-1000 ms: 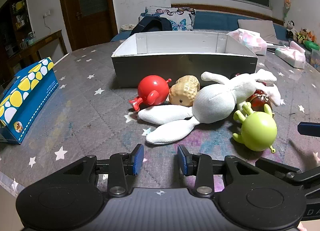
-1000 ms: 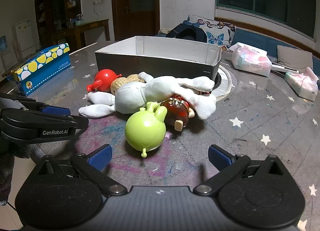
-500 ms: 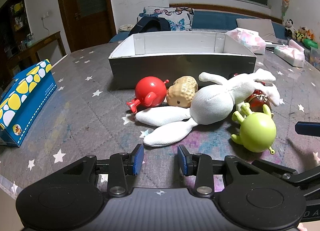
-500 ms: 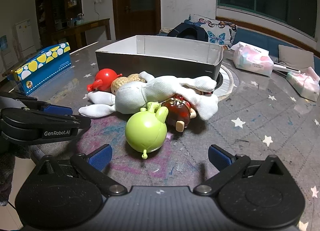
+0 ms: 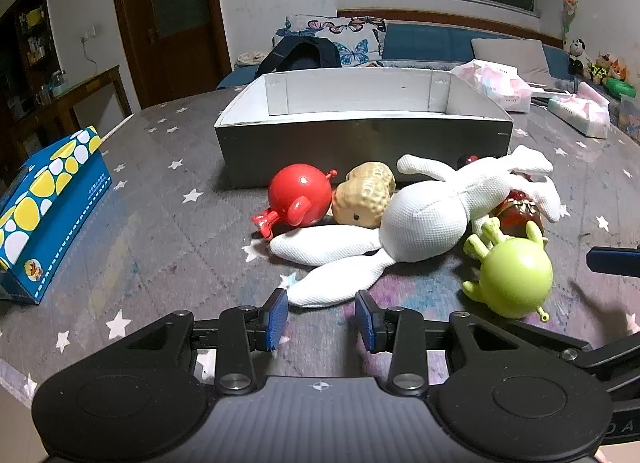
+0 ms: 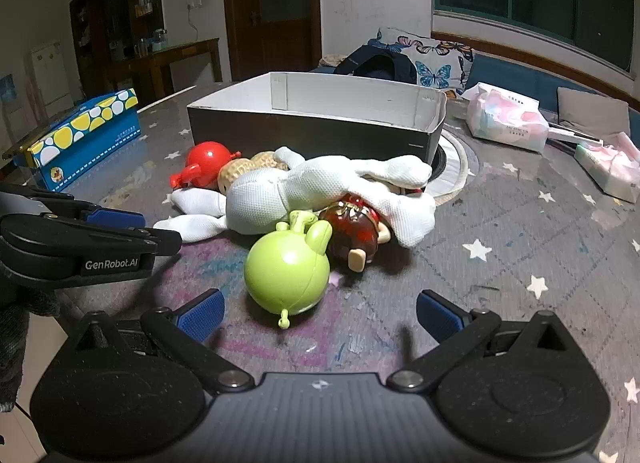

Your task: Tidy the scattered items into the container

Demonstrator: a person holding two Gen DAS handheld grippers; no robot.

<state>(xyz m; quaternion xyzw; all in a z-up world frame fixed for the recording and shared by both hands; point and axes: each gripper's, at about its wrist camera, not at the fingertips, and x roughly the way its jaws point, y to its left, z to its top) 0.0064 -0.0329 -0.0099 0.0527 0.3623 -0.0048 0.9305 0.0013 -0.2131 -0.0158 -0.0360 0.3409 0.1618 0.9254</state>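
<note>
The left tool [image 5: 320, 317] is hovering low over the desk [image 5: 168, 223] with its blue pads a modest gap apart and nothing between them, lined up on the nearest limb of the white plush rabbit [image 5: 424, 219]. Farthest left, a blue and yellow tissue box [image 5: 48, 207] is lying well apart from the toys. Moving rightward, a red round toy [image 5: 298, 199] is touching a peanut-shaped toy [image 5: 366, 195], both sitting just in front of the grey box [image 5: 360, 143], the container, which appears to be holding nothing yet. The rabbit is sprawling across the middle, draped partly over a dark brown toy [image 6: 354, 227]. A green round toy [image 6: 286, 271] is resting against that one, and the right tool [image 6: 318, 313] is waiting just short of it with its pads spread wide and gripping nothing.

The risks are looking plain enough. The green toy is smooth and round, so an off-centre pinch would likely be squirting it away across the desk. The rabbit's limb is soft and thin, so a grip there would probably be leaving the body dangling, dragging the neighbouring toys or catching on the container's near wall. The two tools are working close together and could be colliding.
</note>
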